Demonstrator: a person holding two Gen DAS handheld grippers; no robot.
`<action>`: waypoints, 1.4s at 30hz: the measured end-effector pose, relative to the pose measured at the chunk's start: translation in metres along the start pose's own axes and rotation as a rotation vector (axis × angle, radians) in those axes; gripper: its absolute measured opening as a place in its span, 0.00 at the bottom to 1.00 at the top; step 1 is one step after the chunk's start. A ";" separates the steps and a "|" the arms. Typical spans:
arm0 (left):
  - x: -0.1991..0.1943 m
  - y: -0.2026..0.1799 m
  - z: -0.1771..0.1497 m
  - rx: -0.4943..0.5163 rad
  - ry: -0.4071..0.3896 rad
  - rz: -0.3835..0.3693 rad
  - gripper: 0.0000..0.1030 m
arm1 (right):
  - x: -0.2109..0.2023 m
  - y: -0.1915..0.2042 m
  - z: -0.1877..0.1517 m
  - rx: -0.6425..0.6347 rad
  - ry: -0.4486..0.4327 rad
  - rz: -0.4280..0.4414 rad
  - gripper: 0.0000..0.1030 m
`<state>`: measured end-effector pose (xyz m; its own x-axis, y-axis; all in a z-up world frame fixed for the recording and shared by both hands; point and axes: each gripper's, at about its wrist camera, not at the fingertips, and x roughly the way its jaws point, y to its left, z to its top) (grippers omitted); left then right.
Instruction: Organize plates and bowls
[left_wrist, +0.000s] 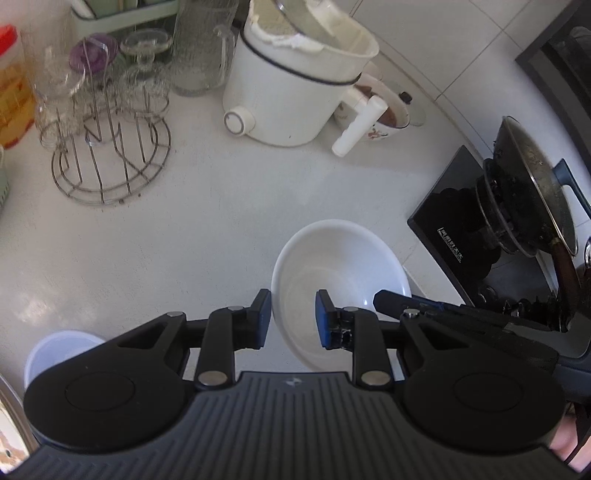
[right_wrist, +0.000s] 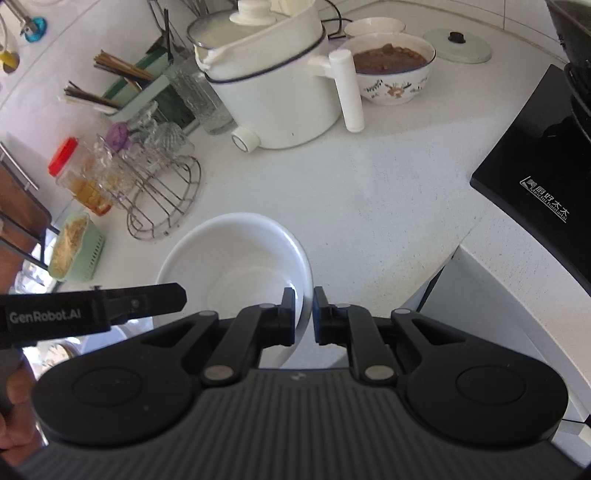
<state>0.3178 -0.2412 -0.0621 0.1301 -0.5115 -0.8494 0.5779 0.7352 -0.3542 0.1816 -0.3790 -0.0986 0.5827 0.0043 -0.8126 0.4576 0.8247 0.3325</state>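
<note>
A large white bowl (left_wrist: 340, 269) is above the white counter, near its front edge. My right gripper (right_wrist: 303, 314) is shut on the bowl's right rim (right_wrist: 301, 280), one finger inside and one outside. My left gripper (left_wrist: 292, 319) is open, its jaws astride the bowl's left rim, the pads apart from it. The right gripper's fingers (left_wrist: 391, 297) show at the bowl's far side in the left wrist view. The left gripper's finger (right_wrist: 147, 301) shows at the bowl's left in the right wrist view. A pale blue bowl (left_wrist: 59, 354) sits low left, partly hidden.
A white electric pot (right_wrist: 273, 85) stands behind. A patterned bowl of brown food (right_wrist: 391, 70) and a lid (right_wrist: 458, 46) sit back right. A wire rack with glasses (left_wrist: 107, 147), a black stove (right_wrist: 535, 173) with a wok (left_wrist: 532, 184), and a green container (right_wrist: 74, 247) are around.
</note>
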 end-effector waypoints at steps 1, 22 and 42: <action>-0.004 -0.002 0.000 0.013 -0.006 0.008 0.28 | -0.003 0.001 0.000 0.000 -0.008 0.002 0.13; -0.061 0.026 -0.008 0.001 -0.102 0.050 0.28 | -0.024 0.046 0.002 -0.046 -0.064 0.075 0.13; -0.114 0.100 -0.065 -0.343 -0.264 0.177 0.28 | -0.002 0.119 -0.003 -0.250 0.060 0.252 0.14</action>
<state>0.3082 -0.0808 -0.0264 0.4290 -0.4282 -0.7954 0.2347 0.9031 -0.3597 0.2327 -0.2793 -0.0595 0.6127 0.2516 -0.7492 0.1219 0.9065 0.4042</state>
